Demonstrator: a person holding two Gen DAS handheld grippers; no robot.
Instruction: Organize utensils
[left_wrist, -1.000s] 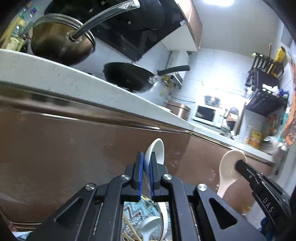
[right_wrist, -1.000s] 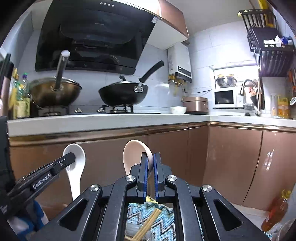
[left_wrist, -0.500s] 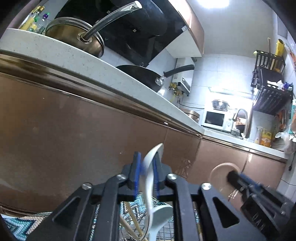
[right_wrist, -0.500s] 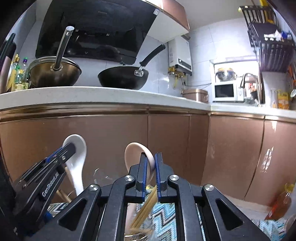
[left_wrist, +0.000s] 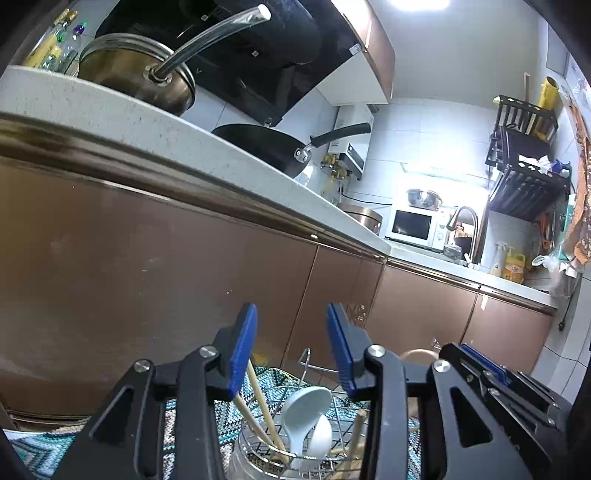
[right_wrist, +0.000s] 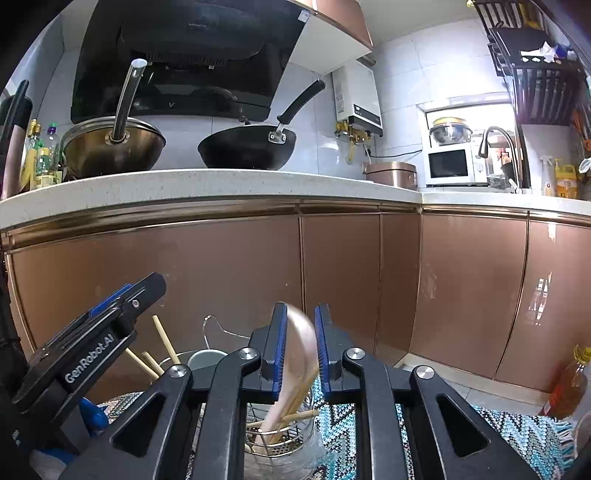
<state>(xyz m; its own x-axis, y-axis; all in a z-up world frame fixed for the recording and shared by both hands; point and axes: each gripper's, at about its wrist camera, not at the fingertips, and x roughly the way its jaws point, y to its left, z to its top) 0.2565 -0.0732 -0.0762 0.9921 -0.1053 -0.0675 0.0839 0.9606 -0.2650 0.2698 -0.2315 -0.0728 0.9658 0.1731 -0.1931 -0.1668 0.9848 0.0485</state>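
My left gripper (left_wrist: 291, 352) is open and empty, just above a wire utensil holder (left_wrist: 314, 454). A pale blue-white spoon (left_wrist: 304, 410) stands in the holder with several wooden chopsticks (left_wrist: 262, 402). My right gripper (right_wrist: 299, 349) has its jaws parted a little around a beige spoon (right_wrist: 295, 365), which looks blurred and reaches down into the holder (right_wrist: 280, 443). The grip on it cannot be told. The left gripper shows at the left of the right wrist view (right_wrist: 92, 343); the right gripper shows at the right of the left wrist view (left_wrist: 491, 384).
The holder stands on a blue zigzag-patterned mat (right_wrist: 517, 432) on the floor. Brown cabinet doors (right_wrist: 221, 273) stand close behind, under a white counter (right_wrist: 221, 184) with a pot and wok. An oil bottle (right_wrist: 569, 384) stands at the right.
My left gripper opened and let the white spoon go into the holder. My right gripper lowered the beige spoon into the holder and its jaws have parted. Both grippers moved down.
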